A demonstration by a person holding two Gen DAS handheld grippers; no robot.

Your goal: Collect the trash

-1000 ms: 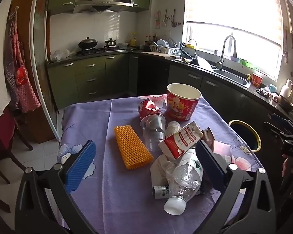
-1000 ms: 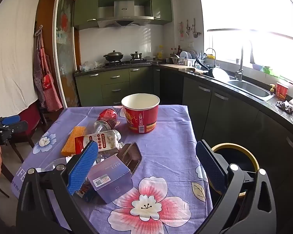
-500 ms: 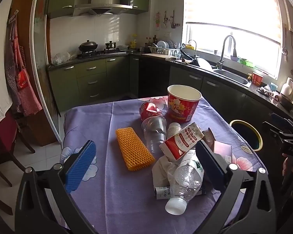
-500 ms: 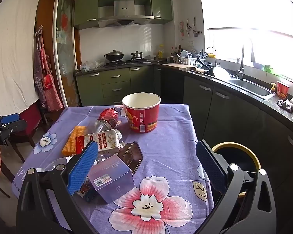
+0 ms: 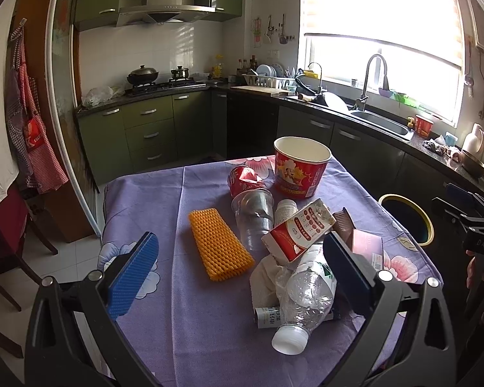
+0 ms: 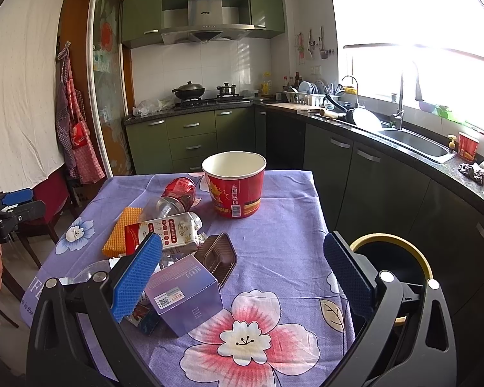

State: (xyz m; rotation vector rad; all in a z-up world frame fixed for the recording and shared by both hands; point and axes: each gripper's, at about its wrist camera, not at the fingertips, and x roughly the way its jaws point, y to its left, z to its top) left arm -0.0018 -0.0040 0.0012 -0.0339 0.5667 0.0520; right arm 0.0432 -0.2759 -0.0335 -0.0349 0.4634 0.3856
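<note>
Trash lies on a table with a purple flowered cloth: a red paper bucket, a crushed red can, a clear plastic cup, an orange foam net, a red-white carton, a crushed clear bottle, a brown tray and a purple box. My left gripper is open and empty above the near side of the pile. My right gripper is open and empty, its left pad just in front of the purple box.
A black bin with a yellow rim stands on the floor right of the table; it also shows in the left wrist view. Kitchen counters and a sink run along the right. A red chair stands on the left.
Both grippers have drifted slightly; the views shifted a little. Nothing on the table moved and both grippers stayed open.
</note>
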